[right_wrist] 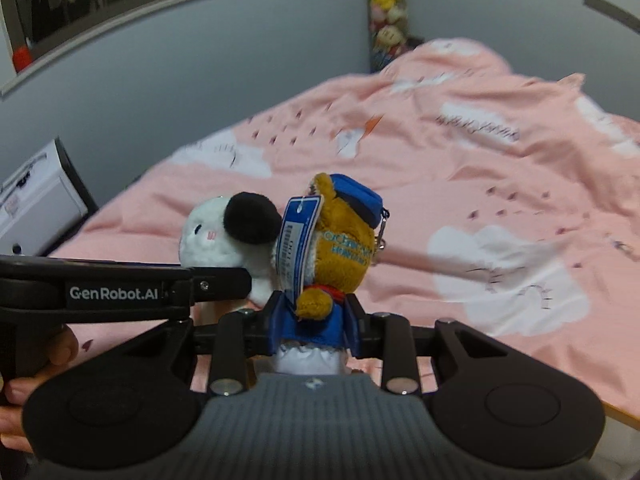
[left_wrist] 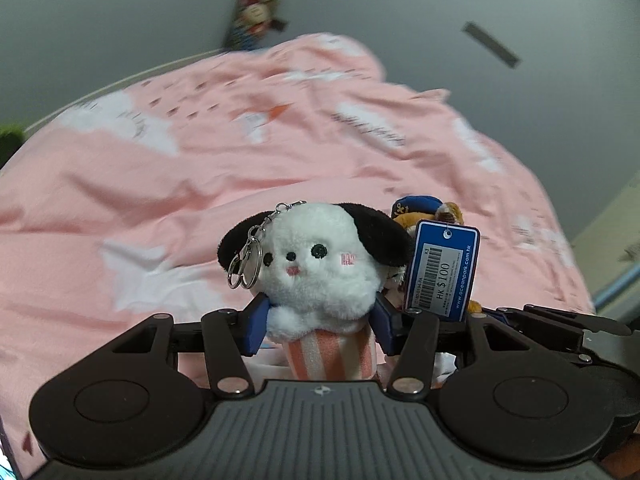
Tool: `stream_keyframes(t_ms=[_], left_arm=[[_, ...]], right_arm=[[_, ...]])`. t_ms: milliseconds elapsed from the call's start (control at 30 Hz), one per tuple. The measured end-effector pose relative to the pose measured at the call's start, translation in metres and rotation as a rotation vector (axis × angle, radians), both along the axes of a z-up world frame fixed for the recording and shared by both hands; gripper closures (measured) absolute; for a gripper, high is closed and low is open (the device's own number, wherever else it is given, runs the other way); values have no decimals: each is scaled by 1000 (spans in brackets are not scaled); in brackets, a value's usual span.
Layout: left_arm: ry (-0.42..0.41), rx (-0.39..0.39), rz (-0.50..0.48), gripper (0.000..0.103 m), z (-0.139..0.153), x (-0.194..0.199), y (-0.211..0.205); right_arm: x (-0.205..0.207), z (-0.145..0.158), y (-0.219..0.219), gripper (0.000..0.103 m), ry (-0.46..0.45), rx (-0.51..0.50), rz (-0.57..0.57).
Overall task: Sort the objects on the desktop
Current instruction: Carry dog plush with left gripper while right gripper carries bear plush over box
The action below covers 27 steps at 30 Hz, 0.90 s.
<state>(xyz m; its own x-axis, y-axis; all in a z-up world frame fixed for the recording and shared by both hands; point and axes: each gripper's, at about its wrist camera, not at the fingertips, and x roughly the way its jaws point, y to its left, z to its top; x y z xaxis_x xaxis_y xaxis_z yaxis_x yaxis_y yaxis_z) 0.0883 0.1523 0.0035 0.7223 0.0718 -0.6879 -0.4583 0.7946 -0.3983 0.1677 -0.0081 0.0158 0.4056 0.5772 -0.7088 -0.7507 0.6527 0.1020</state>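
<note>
Plush keychains, two: white dog plush [left_wrist: 320, 264] clamped in left gripper [left_wrist: 318, 326]; brown bear plush [right_wrist: 340, 248] with blue price tag [right_wrist: 298, 236] clamped in right gripper [right_wrist: 314, 322], side by side above pink quilt [right_wrist: 460, 168]. Grey walls [right_wrist: 200, 80] behind.

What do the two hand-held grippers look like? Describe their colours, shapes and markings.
Both are alike: the left hand-held gripper and the right hand-held gripper have blue finger pads on black linkage arms with silver rivets. Behind these sits a grey ribbed body with a small logo, flanked by two round black discs. The left one's side, seen from the right wrist, reads "GenRobot.AI" in white. No cables or sleeves show.
</note>
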Motion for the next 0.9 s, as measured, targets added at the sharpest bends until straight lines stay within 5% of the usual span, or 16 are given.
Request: stream_keyframes(t_ms=[500,733,900], left_arm=[[-165,-54,-423,42,51,50,-115],[-88,-39,-603,42,27,100,-176],[44,-75,-715,42,-15,125,-207]], right_arm=[[-28,78,-166,70,-109,24,-253],[-24,66,-234,70,-81,-35,-406],[0,22,-268,70,97,-68,-475]])
